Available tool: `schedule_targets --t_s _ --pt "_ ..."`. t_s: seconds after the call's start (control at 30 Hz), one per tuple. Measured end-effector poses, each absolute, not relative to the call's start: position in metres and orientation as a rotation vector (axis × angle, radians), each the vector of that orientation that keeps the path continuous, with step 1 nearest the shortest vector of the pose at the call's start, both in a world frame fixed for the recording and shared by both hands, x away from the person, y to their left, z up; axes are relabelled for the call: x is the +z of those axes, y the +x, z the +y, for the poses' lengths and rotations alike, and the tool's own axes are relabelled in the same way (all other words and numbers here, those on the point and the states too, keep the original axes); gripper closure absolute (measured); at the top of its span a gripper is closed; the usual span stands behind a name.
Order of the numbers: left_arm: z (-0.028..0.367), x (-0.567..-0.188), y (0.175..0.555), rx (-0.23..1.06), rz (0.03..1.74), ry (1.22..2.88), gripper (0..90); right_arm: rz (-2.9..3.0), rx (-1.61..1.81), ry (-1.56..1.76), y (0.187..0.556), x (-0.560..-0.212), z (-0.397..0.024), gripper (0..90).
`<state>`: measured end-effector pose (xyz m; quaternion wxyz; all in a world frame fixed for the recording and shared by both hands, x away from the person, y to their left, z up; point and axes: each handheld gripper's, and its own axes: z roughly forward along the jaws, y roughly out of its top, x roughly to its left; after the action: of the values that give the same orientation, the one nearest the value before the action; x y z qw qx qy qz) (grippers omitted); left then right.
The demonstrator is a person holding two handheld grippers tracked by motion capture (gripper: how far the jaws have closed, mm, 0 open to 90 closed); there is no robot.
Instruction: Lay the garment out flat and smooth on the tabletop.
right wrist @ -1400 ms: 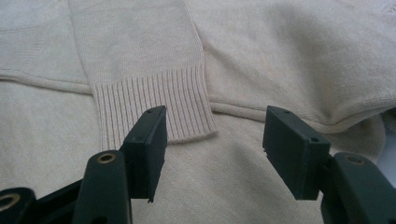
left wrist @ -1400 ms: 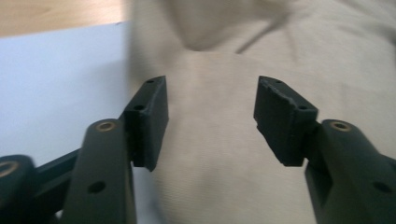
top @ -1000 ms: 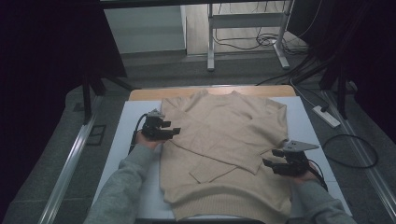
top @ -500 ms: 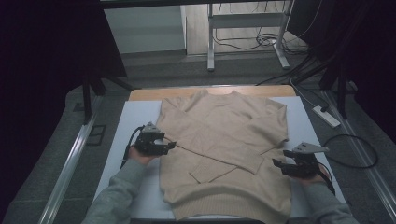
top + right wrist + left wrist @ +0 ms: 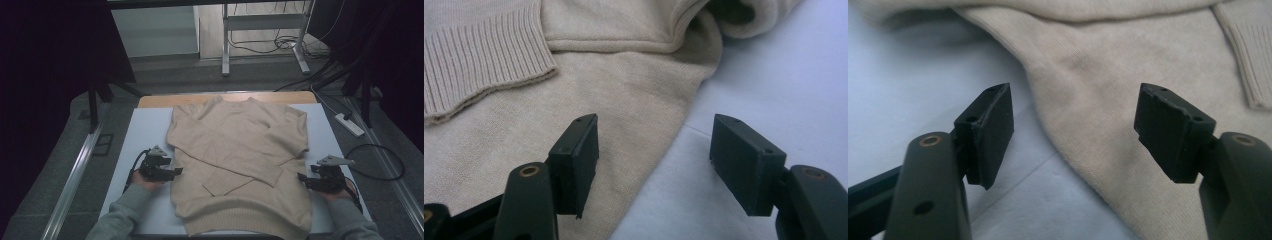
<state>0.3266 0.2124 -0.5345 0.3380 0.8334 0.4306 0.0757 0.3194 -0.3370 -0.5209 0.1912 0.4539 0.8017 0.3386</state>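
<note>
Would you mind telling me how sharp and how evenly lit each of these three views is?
High view: dim, the surroundings nearly black, while the sweater on the white table stays readable. Left gripper view: knit in focus, the near arms of the left claw soft. Right gripper view: ribbed cuff crisp, a soft shadow under the fold at the top.

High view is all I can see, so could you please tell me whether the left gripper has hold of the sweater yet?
Observer: Not yet. The left gripper has its jaws open; they have just been closing a little, and the sweater side edge lies between them unpinched.
Operator: And the right gripper, please?
Observer: The right gripper is open too, with the other side edge between its jaws.
Operator: Anything close to it?
Observer: A ribbed cuff lies just beyond its jaws.
</note>
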Motion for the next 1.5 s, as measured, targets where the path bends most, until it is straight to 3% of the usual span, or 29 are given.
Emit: schedule_targets --t_s 0.33,0.5,0.63,0.83,1.5 --pt "0.210 -0.539 0.326 0.204 1.131 2.164 41.9 2.305 0.960 1.233 0.320 -0.521 -0.319 43.5" --pt "0.212 -0.540 0.328 0.188 1.129 2.148 69.6 2.303 0.966 1.258 0.322 -0.520 -0.321 61.4" --pt "0.214 -0.540 0.328 0.161 1.120 2.140 82.3 2.327 0.983 1.261 0.322 -0.519 -0.320 75.3" --pt "0.215 -0.540 0.326 0.159 1.110 2.136 84.5 2.351 1.005 1.262 0.322 -0.518 -0.322 80.6" --pt "0.217 -0.538 0.317 0.183 1.105 2.137 85.7 2.357 1.006 1.244 0.317 -0.518 -0.326 81.5"
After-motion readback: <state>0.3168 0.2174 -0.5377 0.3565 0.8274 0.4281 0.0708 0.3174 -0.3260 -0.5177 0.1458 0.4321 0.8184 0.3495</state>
